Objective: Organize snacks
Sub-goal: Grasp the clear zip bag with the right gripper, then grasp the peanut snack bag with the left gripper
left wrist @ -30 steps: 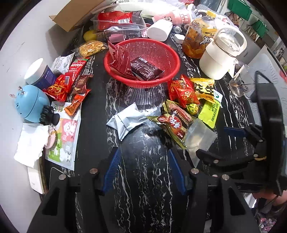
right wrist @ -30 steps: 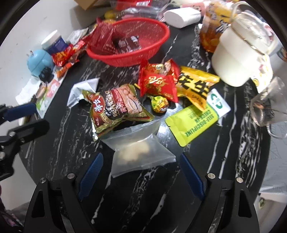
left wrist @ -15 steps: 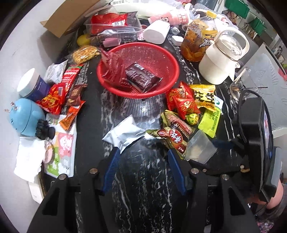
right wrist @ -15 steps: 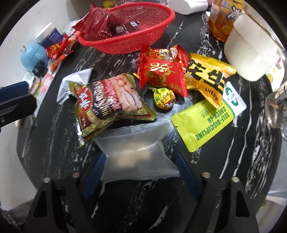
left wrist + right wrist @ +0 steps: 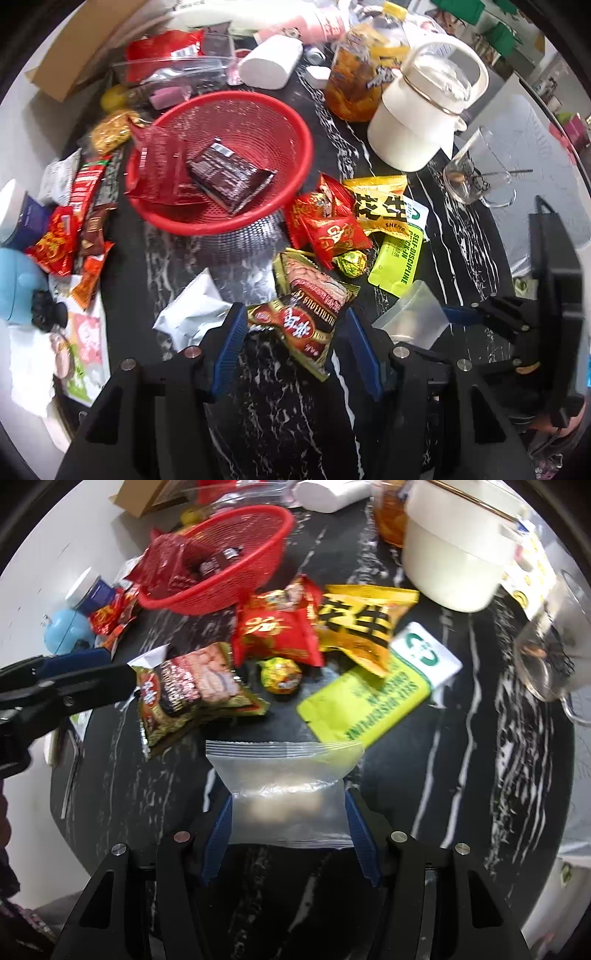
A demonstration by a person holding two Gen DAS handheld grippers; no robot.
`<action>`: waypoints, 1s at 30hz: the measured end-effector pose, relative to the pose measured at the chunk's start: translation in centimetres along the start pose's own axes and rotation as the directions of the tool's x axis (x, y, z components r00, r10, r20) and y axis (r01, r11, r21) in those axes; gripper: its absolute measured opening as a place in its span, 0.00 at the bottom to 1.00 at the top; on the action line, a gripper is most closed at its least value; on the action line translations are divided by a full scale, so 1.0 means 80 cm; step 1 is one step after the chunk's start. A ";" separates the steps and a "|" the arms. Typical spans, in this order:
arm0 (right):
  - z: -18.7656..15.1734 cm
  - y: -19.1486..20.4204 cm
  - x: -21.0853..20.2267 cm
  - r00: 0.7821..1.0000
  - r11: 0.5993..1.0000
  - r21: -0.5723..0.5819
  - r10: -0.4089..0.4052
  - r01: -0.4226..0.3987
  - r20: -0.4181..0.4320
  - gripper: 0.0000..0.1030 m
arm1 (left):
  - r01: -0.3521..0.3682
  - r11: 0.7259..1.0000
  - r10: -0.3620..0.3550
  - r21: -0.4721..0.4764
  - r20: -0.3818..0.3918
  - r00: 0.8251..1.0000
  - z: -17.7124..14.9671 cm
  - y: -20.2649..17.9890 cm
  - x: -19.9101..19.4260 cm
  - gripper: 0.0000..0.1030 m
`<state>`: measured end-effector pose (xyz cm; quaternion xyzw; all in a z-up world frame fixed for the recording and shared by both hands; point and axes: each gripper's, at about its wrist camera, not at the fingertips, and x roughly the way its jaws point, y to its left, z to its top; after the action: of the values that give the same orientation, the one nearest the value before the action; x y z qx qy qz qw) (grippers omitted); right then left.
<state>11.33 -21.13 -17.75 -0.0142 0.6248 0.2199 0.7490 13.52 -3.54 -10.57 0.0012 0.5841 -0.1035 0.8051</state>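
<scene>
While the right hand-held gripper [image 5: 290, 821] has been closing, its blue pads now press both sides of a clear zip bag [image 5: 286, 794] above the black desk [image 5: 480, 738]. The left hand-held gripper [image 5: 295, 343] stands half open around a green-gold snack packet's [image 5: 303, 314] end, not pinching.

Both views look steeply down along their own tools onto the black desk [image 5: 155, 258], close above it, toward the red basket [image 5: 295, 122] at the far side. The left view sits back from the basket, which fills its upper middle. The right view looks from right of that spot, with the basket [image 5: 280, 524] at its upper left. Both share the basket, the snacks just before it and the white pot [image 5: 410, 140] to its right. Each sees the other tool at its edge.
</scene>
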 end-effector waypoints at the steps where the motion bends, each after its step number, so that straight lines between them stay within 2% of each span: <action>1: -0.001 -0.004 -0.002 1.000 1.000 0.006 -0.004 0.004 0.000 0.57 | 0.003 1.000 -0.003 0.008 -0.007 1.000 0.002 -0.002 0.005 0.53; 6: -0.003 -0.013 -0.007 1.000 1.000 0.021 -0.016 0.016 -0.004 0.57 | 0.027 0.998 -0.025 0.050 -0.042 0.999 0.007 -0.008 0.024 0.53; 9: -0.004 -0.018 -0.009 1.000 0.999 0.031 -0.017 0.017 -0.008 0.57 | 0.019 0.998 -0.015 0.062 -0.070 0.997 0.009 -0.008 0.038 0.53; 17: -0.006 -0.024 -0.006 1.000 0.999 0.034 -0.019 0.020 -0.019 0.57 | -0.007 0.993 0.016 0.114 -0.077 0.997 0.009 -0.009 0.053 0.53; 25: -0.003 -0.016 0.003 0.999 0.999 0.038 -0.020 0.021 -0.027 0.57 | 0.064 0.998 -0.061 0.010 -0.201 0.978 0.000 -0.001 0.097 0.53; 28: -0.004 -0.017 0.004 0.999 0.999 0.040 -0.024 0.025 -0.030 0.57 | 0.059 0.998 -0.059 -0.007 -0.178 0.982 -0.007 -0.001 0.096 0.53; 30: -0.005 -0.019 0.004 0.999 0.999 0.039 -0.030 0.031 -0.032 0.57 | 0.043 0.999 -0.042 0.002 -0.162 0.986 -0.010 -0.002 0.093 0.48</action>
<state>11.52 -22.49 -18.49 -0.0125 0.6404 0.1959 0.7425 14.92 -4.85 -17.81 -0.0007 0.6472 -0.1217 0.7526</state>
